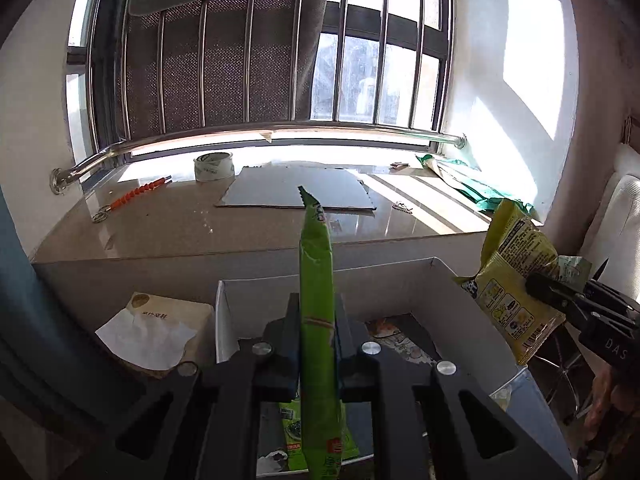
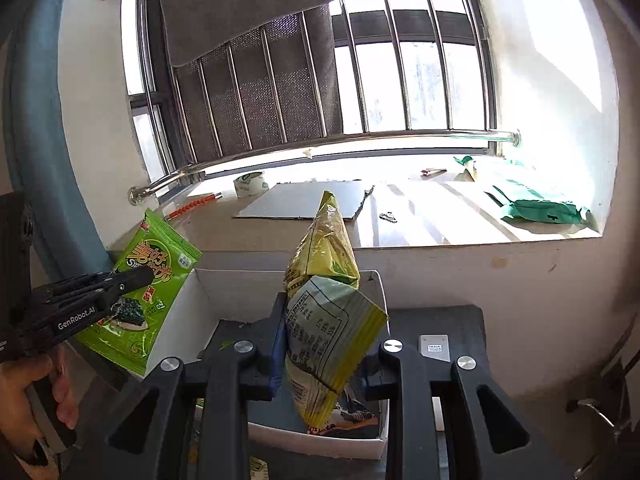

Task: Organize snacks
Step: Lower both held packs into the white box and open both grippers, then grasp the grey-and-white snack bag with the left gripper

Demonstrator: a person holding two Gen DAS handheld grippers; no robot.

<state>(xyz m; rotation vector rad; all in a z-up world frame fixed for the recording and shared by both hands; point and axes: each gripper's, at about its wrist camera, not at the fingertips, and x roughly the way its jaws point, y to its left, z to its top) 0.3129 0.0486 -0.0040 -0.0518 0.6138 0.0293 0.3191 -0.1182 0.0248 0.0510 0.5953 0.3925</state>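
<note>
The left gripper [image 1: 316, 344] jaws are gripping a green snack packet [image 1: 317, 300] edge-on, its long axis running forward. The right gripper [image 2: 326, 344] jaws are gripping a yellow snack bag [image 2: 332, 320], both hanging just above the white box [image 2: 208, 292].

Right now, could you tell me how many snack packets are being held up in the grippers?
2: a green seaweed packet clamped in the left gripper, and a yellow packet clamped in the right gripper, both above the white box. More packets lie inside it, partly hidden.

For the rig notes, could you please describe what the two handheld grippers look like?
Both are matte black, angular plastic. The left gripper bears white "GenRobot.AI" lettering on its side, the right gripper white "DAS". Round silver bolts stud the finger linkages, and blue pads line the inner fingers. No cables or sleeves show.
</note>
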